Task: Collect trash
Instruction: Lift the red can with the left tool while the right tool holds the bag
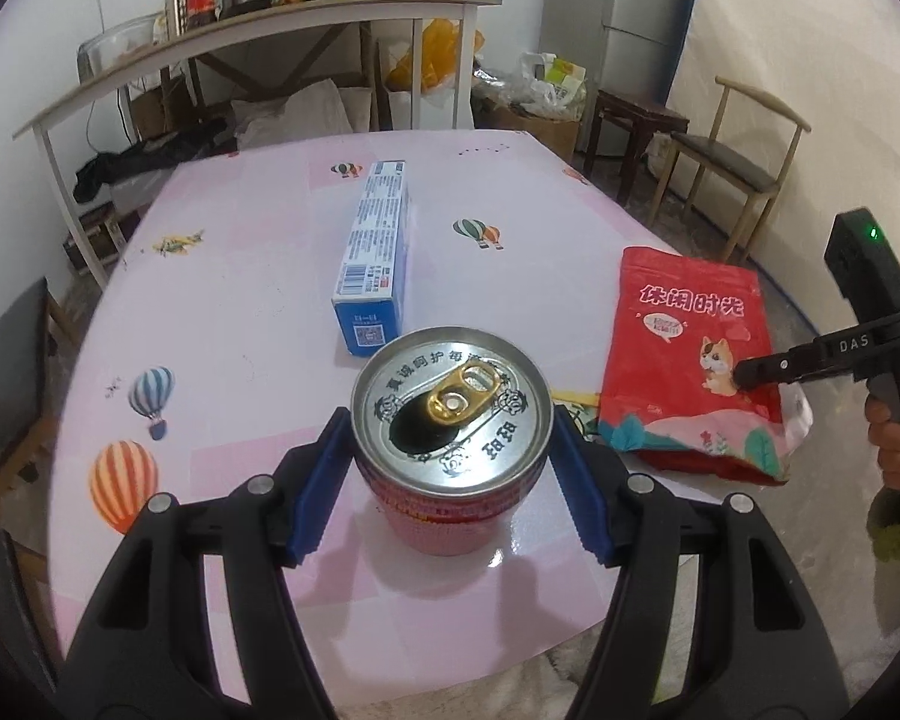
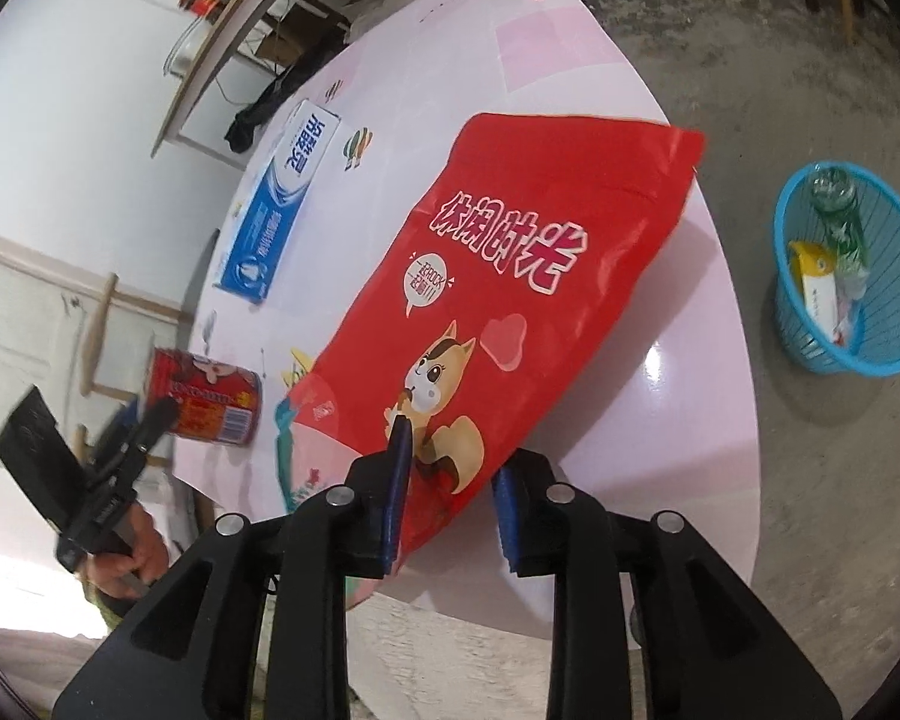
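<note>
A red drink can (image 1: 450,408) with an open silver top stands upright between the blue pads of my left gripper (image 1: 450,414), which press on its two sides. The same can (image 2: 207,402) shows at the left edge of the right wrist view. A red snack bag (image 2: 510,276) with a cartoon squirrel lies on the pink table (image 1: 240,300) near its right edge. Its lower corner sits between the parted fingers of my right gripper (image 2: 450,450), one pad over the bag's face, the other off its edge. A blue toothpaste box (image 1: 375,252) lies farther back.
A blue plastic basket (image 2: 810,354) holding several pieces of trash stands on the concrete floor to the right of the table. A wooden chair (image 1: 732,162) and a cluttered shelf table (image 1: 258,30) stand beyond the far edge.
</note>
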Available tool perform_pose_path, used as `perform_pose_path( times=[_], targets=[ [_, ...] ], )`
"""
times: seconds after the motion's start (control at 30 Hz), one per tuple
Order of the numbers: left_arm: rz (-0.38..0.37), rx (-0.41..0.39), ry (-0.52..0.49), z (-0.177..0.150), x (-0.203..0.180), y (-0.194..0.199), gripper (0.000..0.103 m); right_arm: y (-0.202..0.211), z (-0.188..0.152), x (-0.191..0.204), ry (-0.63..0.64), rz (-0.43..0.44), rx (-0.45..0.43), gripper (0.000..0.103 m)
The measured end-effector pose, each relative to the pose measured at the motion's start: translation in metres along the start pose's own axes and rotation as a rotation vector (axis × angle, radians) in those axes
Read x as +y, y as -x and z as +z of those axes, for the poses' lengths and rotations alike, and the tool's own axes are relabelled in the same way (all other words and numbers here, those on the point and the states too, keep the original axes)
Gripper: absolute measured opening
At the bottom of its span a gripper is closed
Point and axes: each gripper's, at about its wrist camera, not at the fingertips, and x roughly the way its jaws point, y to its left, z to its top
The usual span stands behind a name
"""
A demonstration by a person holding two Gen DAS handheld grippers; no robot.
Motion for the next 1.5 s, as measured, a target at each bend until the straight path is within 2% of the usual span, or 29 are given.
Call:
perform_pose_path(
  times=[0.1, 0.13, 0.27, 0.3, 0.47, 0.67, 0.77, 0.93, 1.23, 1.37, 1.5],
  targets=[
    [-0.011, -0.017, 0.029, -0.001, 0.005, -0.002, 0.062, -0.007, 0.002, -0.005, -0.04, 0.077, 0.018, 0.026],
    [-0.014, -0.022, 0.036, -0.001, 0.006, -0.002, 0.062, -0.008, 0.002, -0.004, -0.039, 0.079, 0.02, 0.025],
    [-0.03, -0.038, 0.053, -0.003, 0.01, -0.001, 0.062, -0.011, 0.003, 0.006, 0.002, 0.037, 0.036, 0.023],
    [-0.036, -0.041, 0.06, -0.003, 0.012, -0.002, 0.062, -0.012, 0.003, 0.011, 0.027, 0.005, 0.047, 0.02],
    [-0.07, -0.049, 0.112, -0.001, 0.024, -0.003, 0.062, -0.017, -0.004, 0.032, 0.159, -0.067, 0.112, 0.018],
    [-0.093, -0.065, 0.132, -0.001, 0.025, -0.004, 0.062, -0.019, -0.021, 0.05, 0.278, -0.113, 0.183, 0.018],
    [-0.12, -0.069, 0.111, -0.004, 0.016, -0.004, 0.062, -0.024, -0.022, 0.058, 0.289, -0.118, 0.195, 0.018],
    [-0.143, -0.08, 0.032, -0.011, -0.008, -0.002, 0.062, -0.034, -0.016, 0.062, 0.22, -0.057, 0.172, 0.019],
    [-0.175, -0.086, 0.046, -0.017, -0.011, 0.001, 0.062, -0.06, -0.016, 0.054, 0.013, 0.171, 0.161, 0.019],
    [-0.175, -0.089, 0.055, -0.017, -0.01, 0.001, 0.062, -0.067, -0.024, 0.061, -0.006, 0.204, 0.149, 0.019],
    [-0.189, -0.085, 0.091, -0.018, -0.004, 0.002, 0.062, -0.064, -0.028, 0.072, 0.018, 0.181, 0.109, 0.01]
  ],
)
